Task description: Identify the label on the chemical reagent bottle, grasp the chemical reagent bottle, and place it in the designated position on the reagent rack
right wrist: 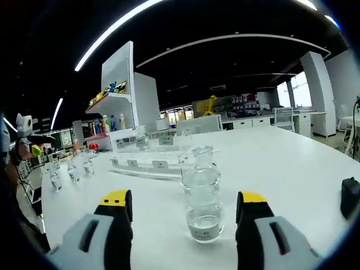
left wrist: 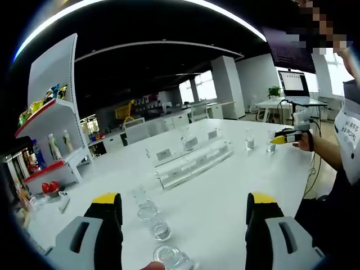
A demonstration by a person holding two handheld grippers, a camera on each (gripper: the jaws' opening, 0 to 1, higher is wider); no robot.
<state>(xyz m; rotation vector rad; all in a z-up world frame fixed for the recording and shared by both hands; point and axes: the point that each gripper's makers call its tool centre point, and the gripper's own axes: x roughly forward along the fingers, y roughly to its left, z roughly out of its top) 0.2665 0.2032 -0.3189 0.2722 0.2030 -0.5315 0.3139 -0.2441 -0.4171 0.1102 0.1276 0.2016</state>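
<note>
- Currently, in the left gripper view, the left gripper (left wrist: 184, 209) has its two yellow-tipped jaws spread wide apart with nothing between them.
- Three small clear reagent bottles (left wrist: 148, 211) stand in a row on the white table (left wrist: 225, 191), between and just ahead of those jaws; none touches either jaw.
- Beyond them, the clear reagent rack (left wrist: 191, 160) sits near the middle of the table, with small label cards on its front.
- Farther right, two more clear bottles (left wrist: 250, 139) stand on the table, near the right gripper (left wrist: 284, 136) held in the person's hand (left wrist: 306, 140).
- In the right gripper view, the right gripper (right wrist: 183, 209) is likewise released, jaws wide apart and empty.
- A clear flask-shaped bottle (right wrist: 203, 208) with a little liquid at its base stands upright between those jaws, touching neither; a second bottle (right wrist: 202, 157) stands just behind it.
- The rack (right wrist: 147, 160) lies beyond to the left, with further bottles (right wrist: 71, 169) well apart at the left.
- A white shelf unit (left wrist: 53, 129) with coloured goods stands beyond the table.
</note>
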